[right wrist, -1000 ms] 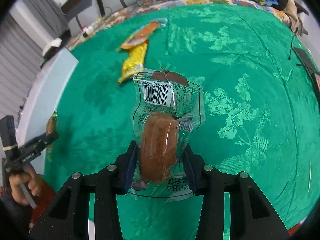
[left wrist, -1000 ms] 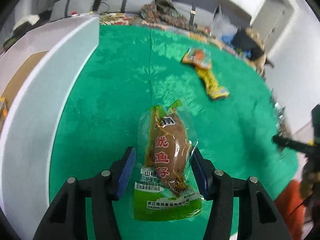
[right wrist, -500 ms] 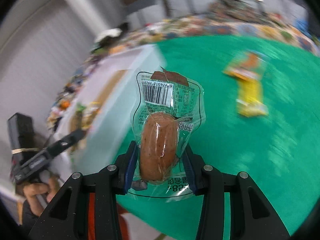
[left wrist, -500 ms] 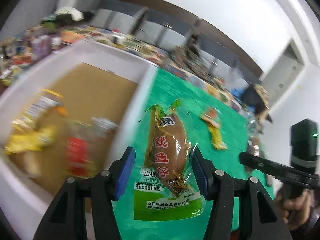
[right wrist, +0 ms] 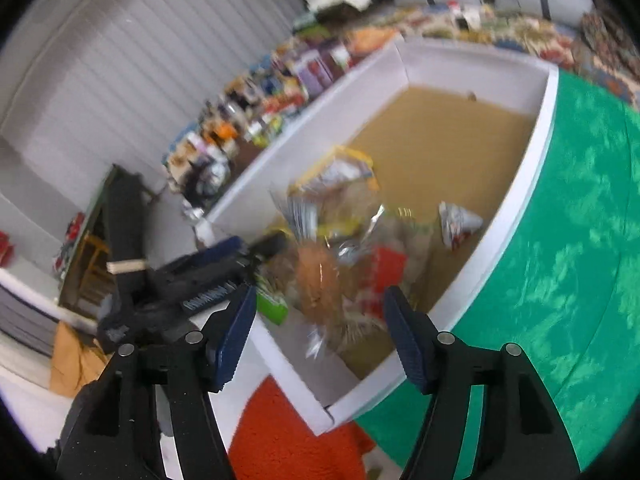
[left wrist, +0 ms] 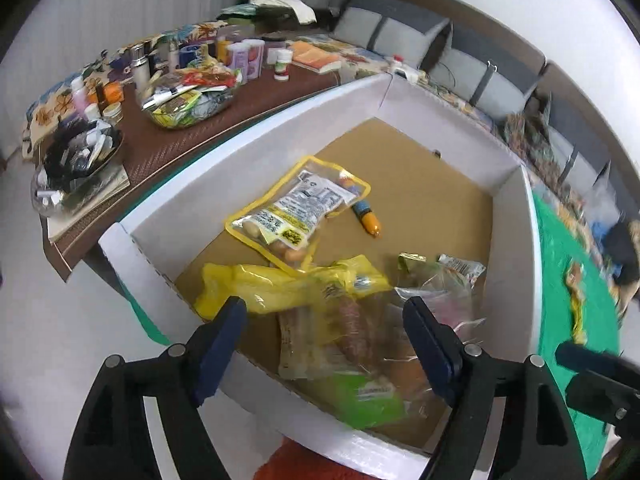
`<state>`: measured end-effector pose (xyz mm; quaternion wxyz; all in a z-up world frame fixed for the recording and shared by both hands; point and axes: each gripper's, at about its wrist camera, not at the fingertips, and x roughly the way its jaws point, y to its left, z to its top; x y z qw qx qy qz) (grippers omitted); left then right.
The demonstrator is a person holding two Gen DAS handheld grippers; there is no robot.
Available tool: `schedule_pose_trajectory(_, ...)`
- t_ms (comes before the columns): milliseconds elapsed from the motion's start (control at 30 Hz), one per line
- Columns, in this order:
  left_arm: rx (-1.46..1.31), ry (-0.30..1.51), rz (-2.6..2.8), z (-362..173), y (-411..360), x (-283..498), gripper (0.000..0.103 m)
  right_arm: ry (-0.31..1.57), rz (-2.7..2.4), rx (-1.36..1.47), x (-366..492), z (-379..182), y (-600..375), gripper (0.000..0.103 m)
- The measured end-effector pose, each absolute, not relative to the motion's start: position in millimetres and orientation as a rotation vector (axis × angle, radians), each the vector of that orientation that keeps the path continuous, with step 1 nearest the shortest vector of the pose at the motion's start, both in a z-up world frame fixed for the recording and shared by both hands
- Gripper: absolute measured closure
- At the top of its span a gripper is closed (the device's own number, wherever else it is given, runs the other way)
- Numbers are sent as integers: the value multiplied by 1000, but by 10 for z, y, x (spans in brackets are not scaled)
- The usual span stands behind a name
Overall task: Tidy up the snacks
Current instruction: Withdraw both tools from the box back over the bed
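Now, left tongs: wide open and holding nothing, low in the left wrist frame above the near end of the box.
Right tongs: also wide open and holding nothing, low in the right wrist frame over the box's near corner.
Box: white walls and a brown floor, filling the middle of the left wrist frame; it sits on the green worktop at right.
Green pack: blurred, just inside the near wall between the left tongs' fingers; I cannot tell whether it has landed.
Sausage pack: blurred, clear wrapper with a brown sausage, centre of the right wrist frame over the snack heap.
Yellow bag: lies across the box floor, left of centre.
Clear pouch: yellow-edged, above the yellow bag in the frame and overlapping it.
Loose snacks: on the worktop at the far right, well apart from the box.
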<state>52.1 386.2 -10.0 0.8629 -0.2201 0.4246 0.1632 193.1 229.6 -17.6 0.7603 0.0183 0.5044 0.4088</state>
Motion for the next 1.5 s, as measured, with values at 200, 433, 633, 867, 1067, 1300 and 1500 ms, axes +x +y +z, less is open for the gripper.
schedule_pose_trajectory(200,-490,822,257,98,3447,509,10,980,754,40,1935,-238,1585,31)
schedule_pose_trajectory(433,-439,778,-26,398,2246,746,2,917,270,-120,1916,-944,-48,30)
schedule_pose_trajectory(633,-319,922,-221,-37,969,1153,0,942,-30,-98,1773,-1305,-1454,30)
schedule_pose_trajectory(867,-121,1047,-182,-793,182,1724,0,929,-159,8,1906,-1325,-2271,30)
schedule_pose_trajectory(1067,-73,1007,-107,-965,106,1992,0,864,-150,50,1983,-1380,-2318,27)
schedule_pose_trajectory(1300,0,989,-76,-1113,146,2274,0,871,-160,57,2054,-1432,-2346,19)
schedule_pose_trajectory(1500,36,953,-91,-1115,132,2276,0,871,-160,56,2045,-1434,-2348,19)
